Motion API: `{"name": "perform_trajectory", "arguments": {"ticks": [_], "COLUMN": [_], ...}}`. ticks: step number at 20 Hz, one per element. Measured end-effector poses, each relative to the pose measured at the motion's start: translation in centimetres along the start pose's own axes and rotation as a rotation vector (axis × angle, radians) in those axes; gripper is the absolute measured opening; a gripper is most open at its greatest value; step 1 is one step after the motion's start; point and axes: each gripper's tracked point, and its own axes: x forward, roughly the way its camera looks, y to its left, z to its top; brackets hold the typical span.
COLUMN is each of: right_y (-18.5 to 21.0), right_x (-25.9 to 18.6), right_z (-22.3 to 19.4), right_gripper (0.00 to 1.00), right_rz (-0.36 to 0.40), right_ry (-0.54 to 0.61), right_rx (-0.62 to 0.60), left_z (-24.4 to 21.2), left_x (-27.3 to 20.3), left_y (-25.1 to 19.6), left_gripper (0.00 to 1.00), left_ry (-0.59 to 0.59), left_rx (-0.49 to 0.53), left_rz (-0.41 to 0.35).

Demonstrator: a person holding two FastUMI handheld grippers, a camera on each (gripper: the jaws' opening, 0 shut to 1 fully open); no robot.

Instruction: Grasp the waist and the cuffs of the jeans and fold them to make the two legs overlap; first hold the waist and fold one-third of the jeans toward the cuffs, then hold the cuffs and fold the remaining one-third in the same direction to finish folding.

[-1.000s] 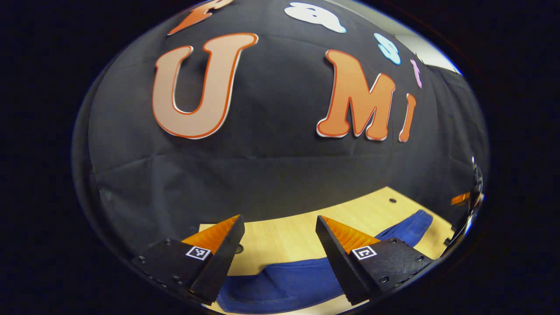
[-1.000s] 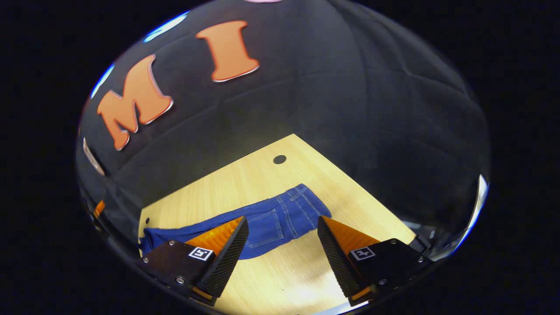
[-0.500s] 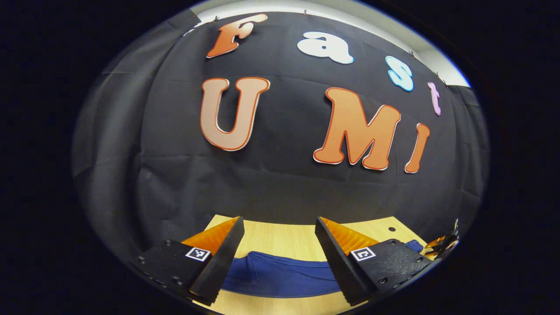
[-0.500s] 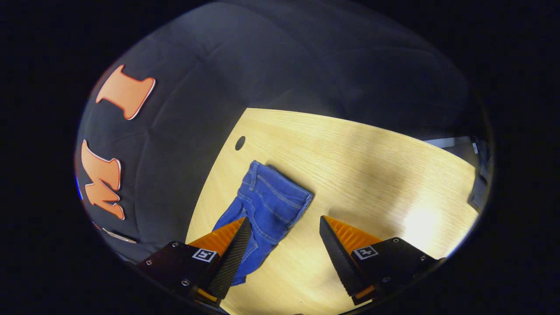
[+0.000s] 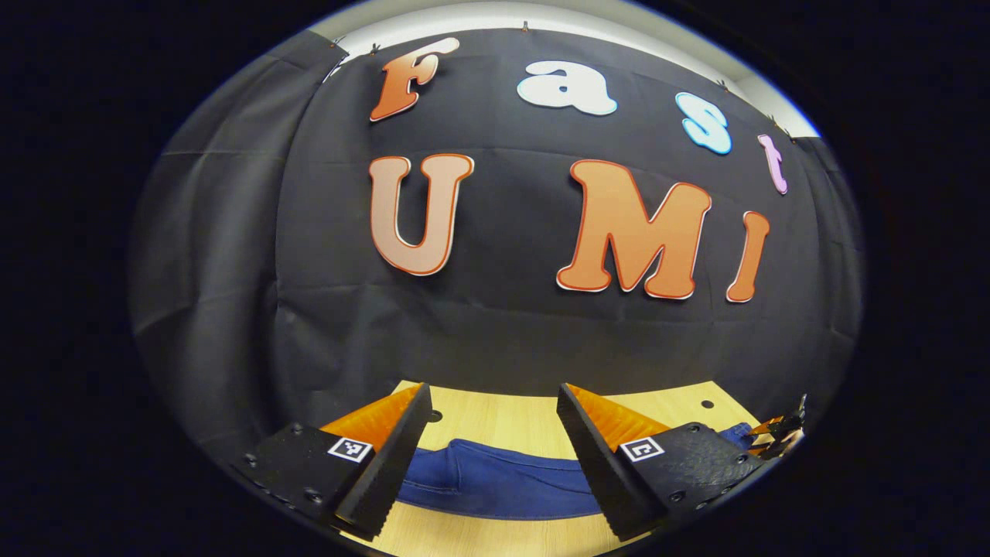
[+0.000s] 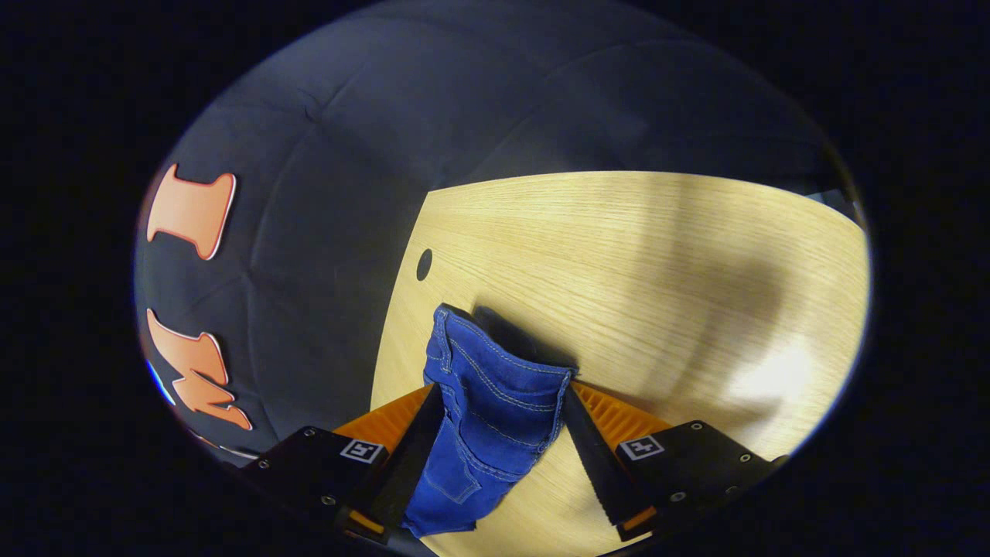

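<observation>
In the right gripper view, the right gripper (image 6: 501, 422) stands with its two fingers spread wide, one on each side of the waist end of the blue denim jeans (image 6: 495, 402). The waistband, with its pale stitching, lies between the fingertips; the fingers flank the cloth closely, but whether they press on it cannot be told, and the gap between them is plainly wide. The jeans lie flat on the light wooden desk (image 6: 657, 263), near its left edge as this view sees it, and the waist end points toward a far corner of the desk. A small dark round hole (image 6: 424, 264) sits in the desk just beyond the waistband, close to that same edge. A soft shadow falls across the bare wood to the right of the jeans.

In the left gripper view, the left gripper (image 5: 493, 402) hangs above the near part of the desk (image 5: 503, 422), its fingers parted and holding nothing. Below and between them a long stretch of the jeans (image 5: 495, 483) runs crosswise over the wood. A hole (image 5: 707, 404) shows near the far right corner of the desk. At the right rim of this view the other gripper (image 5: 781, 433) appears small, by the end of the jeans.
</observation>
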Motion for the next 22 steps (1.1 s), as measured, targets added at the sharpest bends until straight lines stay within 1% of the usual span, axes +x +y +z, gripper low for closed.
{"name": "perform_trajectory", "arguments": {"ticks": [1, 2, 3, 4, 5, 7, 8, 9, 11, 13, 15, 16, 19, 21, 22], "right_y": [0.0, 0.0, 0.6, 0.4, -0.2, 0.5, 0.6, 1.7, 4.1, 6.5, 9.3, 11.7, 16.9, 19.7, 21.5], "right_x": [1.1, 2.3, 2.9, 3.4, 3.9, 3.6, 2.9, 2.0, 0.5, -1.1, -2.5, -3.5, -5.9, -7.8, -8.5], "right_z": [0.4, 0.6, 0.7, 0.8, 0.7, 0.8, 0.8, 1.3, 1.7, 1.6, 1.4, 0.6, -1.7, -3.2, -4.8], "right_gripper": [0.82, 0.73, 0.66, 0.57, 0.52, 0.17, 0.17, 0.0, 0.0, 0.0, 0.0, 0.0, 0.0, 0.0, 0.0], "right_rz": [-0.023, -0.054, -0.059, -0.074, -0.098, -0.087, -0.102, -0.114, -0.052, -0.018, 0.007, 0.025, 0.088, 0.114, 0.129], "right_ry": [-0.015, -0.023, -0.027, -0.031, -0.035, -0.065, -0.064, -0.091, -0.133, -0.163, -0.195, -0.216, -0.251, -0.268, -0.27], "right_rx": [0.031, 0.07, 0.097, 0.108, 0.089, 0.028, 0.031, 0.066, 0.04, -0.034, -0.124, -0.19, -0.296, -0.366, -0.4], "left_z": [0.1, 0.2, 0.2, 0.1, 0.1, 0.0, 0.0, 0.1, 0.3, 0.3, 0.3, 0.2, 0.2, 0.1, -0.2], "left_x": [0.0, -0.1, -0.1, -0.3, -0.4, -0.6, -1.0, -1.2, -1.2, -1.3, -1.2, -1.2, -1.3, -1.0, -1.2], "left_y": [0.1, 0.2, 0.4, 0.6, 1.1, 1.5, 1.8, 2.5, 2.8, 2.9, 3.7, 4.1, 5.1, 5.6, 5.8], "left_gripper": [1.0, 1.0, 1.0, 1.0, 1.0, 1.0, 1.0, 1.0, 1.0, 1.0, 1.0, 1.0, 1.0, 1.0, 1.0], "left_ry": [-0.001, -0.005, -0.005, -0.002, 0.0, 0.004, 0.01, 0.004, -0.008, -0.013, -0.019, -0.017, -0.025, -0.025, -0.012], "left_rx": [-0.003, -0.009, -0.009, -0.009, -0.008, -0.017, -0.021, -0.022, -0.055, -0.086, -0.085, -0.087, -0.104, -0.121, -0.131], "left_rz": [0.01, 0.013, 0.02, 0.03, 0.044, 0.059, 0.062, 0.073, 0.07, 0.057, 0.053, 0.043, 0.024, 0.007, -0.001]}}
